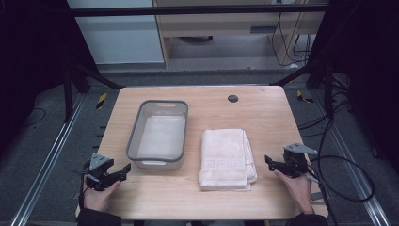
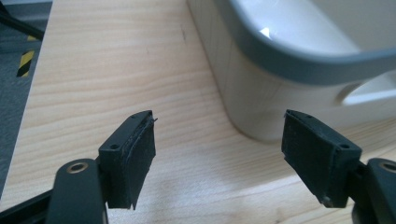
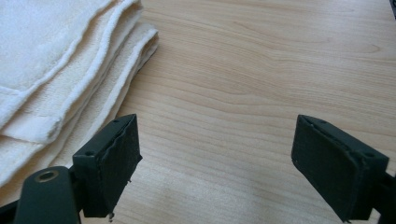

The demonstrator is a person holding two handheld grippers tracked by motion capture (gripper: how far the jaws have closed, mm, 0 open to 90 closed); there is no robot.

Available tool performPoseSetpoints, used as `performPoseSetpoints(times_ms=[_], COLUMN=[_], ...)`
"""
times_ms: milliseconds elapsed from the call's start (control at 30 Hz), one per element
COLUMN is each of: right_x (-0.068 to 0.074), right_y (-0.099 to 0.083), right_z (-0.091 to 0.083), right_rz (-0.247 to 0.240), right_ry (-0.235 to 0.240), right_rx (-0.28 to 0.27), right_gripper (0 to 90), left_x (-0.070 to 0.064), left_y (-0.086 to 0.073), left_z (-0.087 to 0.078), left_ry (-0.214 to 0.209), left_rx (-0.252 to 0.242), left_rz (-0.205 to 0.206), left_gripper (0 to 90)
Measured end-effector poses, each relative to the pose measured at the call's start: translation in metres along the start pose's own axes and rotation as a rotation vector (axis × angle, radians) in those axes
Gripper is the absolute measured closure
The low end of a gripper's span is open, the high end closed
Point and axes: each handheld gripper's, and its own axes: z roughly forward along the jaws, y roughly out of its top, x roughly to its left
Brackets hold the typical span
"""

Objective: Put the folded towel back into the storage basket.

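Left gripper (image 1: 123,170) near the bin (image 1: 158,134), right gripper (image 1: 269,161) beside the towel (image 1: 226,158), both with jaws wide, holding nothing.

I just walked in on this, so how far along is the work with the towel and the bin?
Nothing looks done yet: the folded towel lies on the table beside the bin, which holds nothing. Both the left gripper and the right gripper are open and hold nothing. All handling is left.
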Motion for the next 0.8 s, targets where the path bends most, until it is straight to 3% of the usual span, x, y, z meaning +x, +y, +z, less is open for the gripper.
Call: performPoseSetpoints(times_ms=[200, 333, 467, 800], right_x=[0.002, 0.003, 0.006, 0.008], right_y=[0.004, 0.007, 0.014, 0.034], right_z=[-0.009, -0.013, -0.019, -0.03], right_rz=[0.004, -0.016, -0.022, -0.027], right_ry=[-0.014, -0.024, -0.015, 0.012], right_rx=[-0.027, -0.054, -0.09, -0.117], right_gripper=[16.8, 18.0, 20.5, 23.3], left_x=[0.001, 0.001, 0.0, -0.005], left_y=[0.006, 0.008, 0.017, 0.036], left_z=[-0.012, -0.015, -0.02, -0.027], left_ry=[-0.012, -0.024, -0.03, -0.045], left_rx=[-0.047, -0.067, -0.106, -0.14], left_rz=[-0.049, -0.057, -0.053, -0.04], left_gripper=[26.9, 27.7, 27.9, 28.1])
